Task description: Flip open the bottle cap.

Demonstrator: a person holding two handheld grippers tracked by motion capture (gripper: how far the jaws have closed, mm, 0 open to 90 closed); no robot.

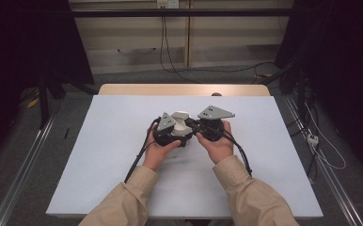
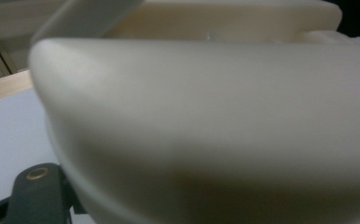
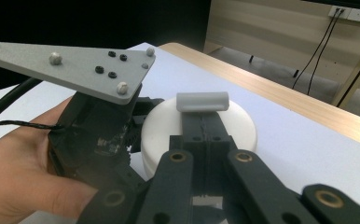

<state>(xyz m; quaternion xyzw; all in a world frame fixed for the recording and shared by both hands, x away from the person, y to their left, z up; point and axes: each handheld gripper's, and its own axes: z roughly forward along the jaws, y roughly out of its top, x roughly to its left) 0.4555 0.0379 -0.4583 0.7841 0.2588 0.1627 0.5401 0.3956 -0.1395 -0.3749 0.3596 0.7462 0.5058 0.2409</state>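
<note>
- We see the room first: dark curtains on both sides, a pale panelled wall [image 1: 137,33] at the back with cables [image 1: 163,42] hanging from a socket, and grey floor around the tabletop.
- The tabletop [image 1: 109,155] is covered by a pale blue-white sheet, with a strip of bare wood showing along its far edge, beyond both grippers.
- Two beige sleeves [image 1: 123,202] come in from the bottom of the high view, each hand wrapped around a gripper near the middle of the sheet.
- A round, white, lidded container [image 3: 234,126] sits between the two grippers; in the left gripper view it is so close that it blurs into a cream mass, and we cannot make out its shape there.
- The left gripper [image 1: 168,132] presses against the container's side. Its jaws are hidden behind the container, so we cannot tell whether they are apart or together.
- The right gripper [image 3: 201,123] lies over the container's top with its jaws together, apparently clamped on the base of a small grey cylindrical handle [image 3: 201,101] lying crosswise at its tip; the contact itself is hard to see.
- The left gripper's grey plate [image 3: 75,65] is cut off at the edge of the right gripper view.
</note>
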